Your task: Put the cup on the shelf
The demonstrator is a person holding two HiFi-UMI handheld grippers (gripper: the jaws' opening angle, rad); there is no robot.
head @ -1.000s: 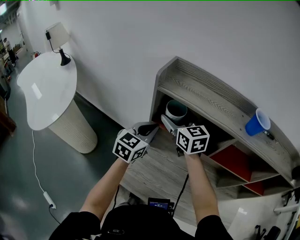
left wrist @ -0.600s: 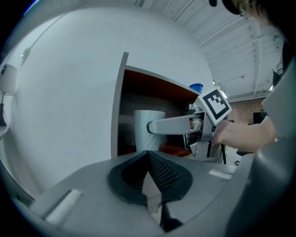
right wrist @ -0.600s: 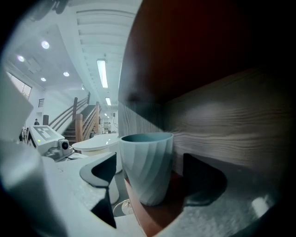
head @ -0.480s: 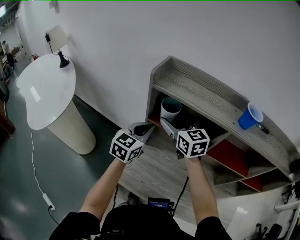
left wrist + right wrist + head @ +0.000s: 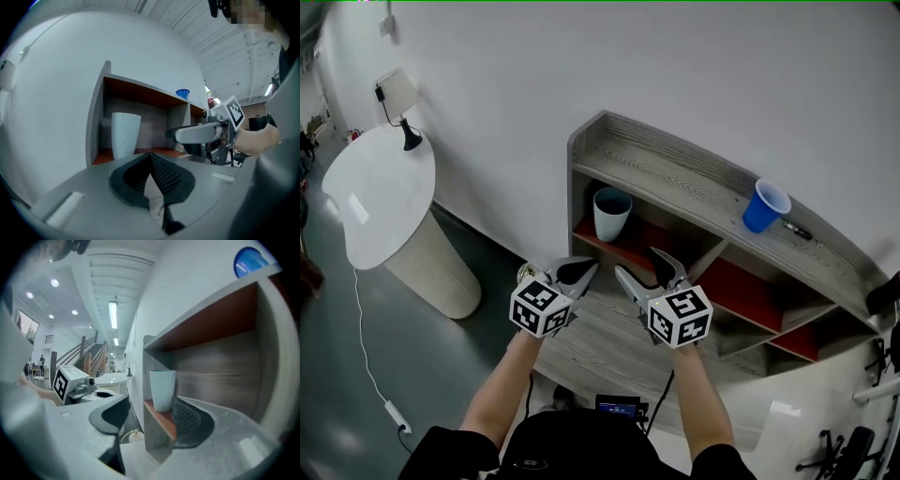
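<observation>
Right tool [image 5: 642, 267], left tool [image 5: 577, 270] backed off shelf [image 5: 675, 178]. Cup [image 5: 611, 214] stood upright in its lower left bay, ahead of both, clear of either. Right jaws apart, just narrowed, empty; left jaws together.

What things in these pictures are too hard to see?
- Inside the pale cup: both gripper views see only its side; the head view shows just darkness.
- Small dark thing beside the blue cup: too small, head view.
- Shelf, right end: lost at the head view's right edge.
</observation>
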